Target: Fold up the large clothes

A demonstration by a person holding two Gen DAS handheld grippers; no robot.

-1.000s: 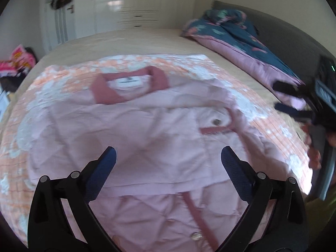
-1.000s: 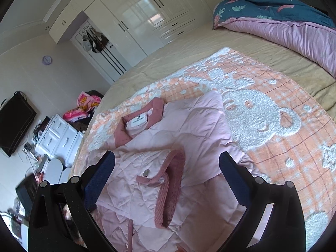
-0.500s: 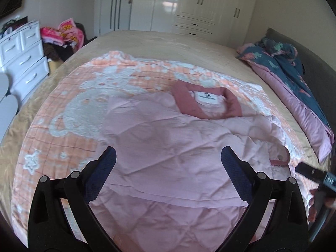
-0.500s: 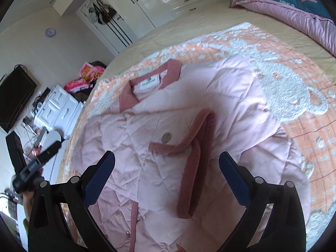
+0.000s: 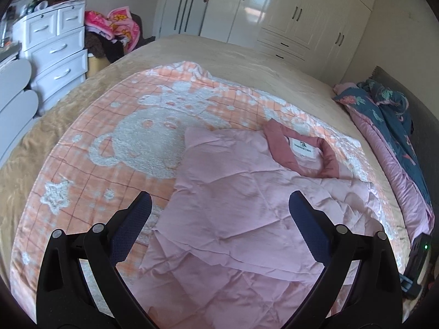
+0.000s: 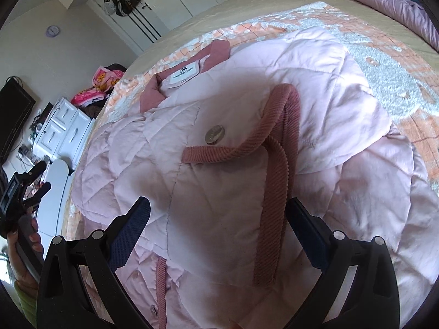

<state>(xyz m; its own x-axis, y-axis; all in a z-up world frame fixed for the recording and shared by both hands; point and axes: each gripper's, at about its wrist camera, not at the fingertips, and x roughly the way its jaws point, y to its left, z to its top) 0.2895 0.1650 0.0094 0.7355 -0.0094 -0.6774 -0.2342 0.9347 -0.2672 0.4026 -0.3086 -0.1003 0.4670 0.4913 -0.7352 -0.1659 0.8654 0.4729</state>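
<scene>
The pink quilted jacket (image 5: 247, 213) lies front-up on the orange bear blanket (image 5: 109, 142), which is spread across the bed (image 5: 247, 63). Its collar (image 5: 299, 150) points toward the wardrobe end, and one sleeve is folded over the chest so that its ribbed cuff (image 6: 274, 164) sits just beside a metal snap (image 6: 214, 135).

My right tool (image 6: 216, 235) hangs over that folded sleeve with its two prongs spread wide and nothing between them. My left tool (image 5: 219, 227) is just as wide apart and empty, above the jacket's other side near the edge where it meets the blanket.

What worries me is the padding. It is puffy and slick-looking, so I judge the folded sleeve could spring or slide off the chest if I lift the body carelessly. A shallow pinch might catch only the outer shell and let the filling sag, leaving a lopsided fold. On the left, biting too low could pick up the blanket along with the jacket edge. The ribbed trim could also snag on a prong as I close.

By my count there is one jacket, one collar, one cuff showing, one large snap plus a small one lower on the front band, one blanket, one bed, and two tools.
</scene>
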